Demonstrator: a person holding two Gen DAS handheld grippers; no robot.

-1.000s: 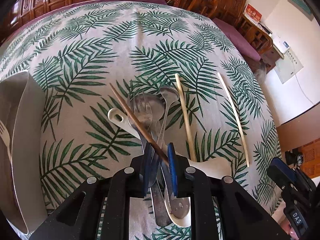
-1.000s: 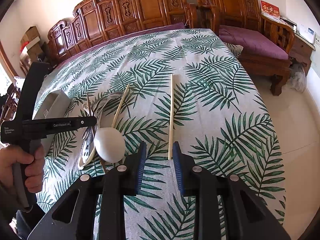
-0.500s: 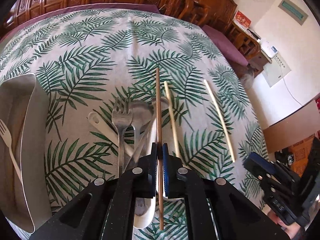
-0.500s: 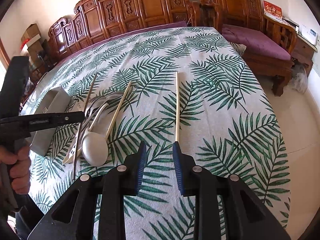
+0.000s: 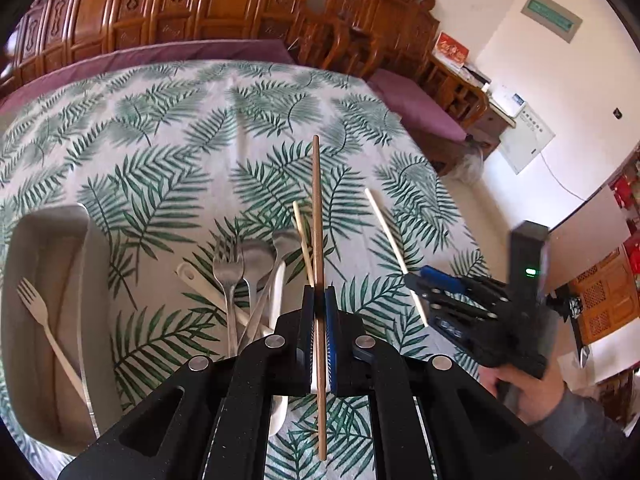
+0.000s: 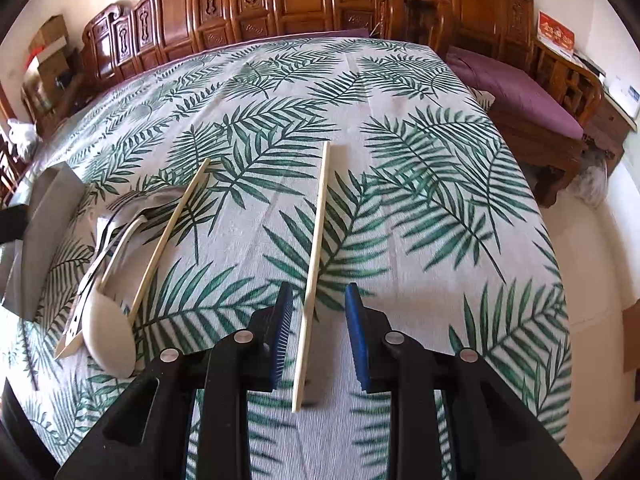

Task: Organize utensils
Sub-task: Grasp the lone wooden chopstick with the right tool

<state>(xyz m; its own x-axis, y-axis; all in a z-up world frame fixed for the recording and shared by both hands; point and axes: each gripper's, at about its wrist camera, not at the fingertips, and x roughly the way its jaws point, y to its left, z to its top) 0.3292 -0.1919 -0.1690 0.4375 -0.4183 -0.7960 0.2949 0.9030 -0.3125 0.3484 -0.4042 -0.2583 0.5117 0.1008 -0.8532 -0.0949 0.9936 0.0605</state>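
Observation:
My left gripper (image 5: 319, 300) is shut on a brown chopstick (image 5: 317, 216), held up off the leaf-print tablecloth and pointing away from me. Below it lies a heap of cutlery: a steel fork (image 5: 228, 276), steel spoons (image 5: 256, 258) and a white spoon (image 5: 278, 292). Two pale chopsticks lie on the cloth, one (image 5: 301, 236) by the heap and one (image 5: 394, 258) further right. My right gripper (image 6: 318, 312) is open and straddles that second pale chopstick (image 6: 314, 256), its blue pads clear of it on both sides. The other pale chopstick (image 6: 170, 236) lies to its left.
A white tray (image 5: 24, 240) at the left holds a white fork (image 5: 48, 328). Near the heap sits a white ladle-like spoon bowl (image 6: 108, 332). The table's right edge drops off to a tiled floor. Carved wooden benches with purple cushions (image 6: 516, 92) stand behind and to the right.
My left gripper closed on the brown chopstick and lifted it off the heap, swinging it straight. My right gripper moved forward and down until its fingers sit on both sides of the pale chopstick.

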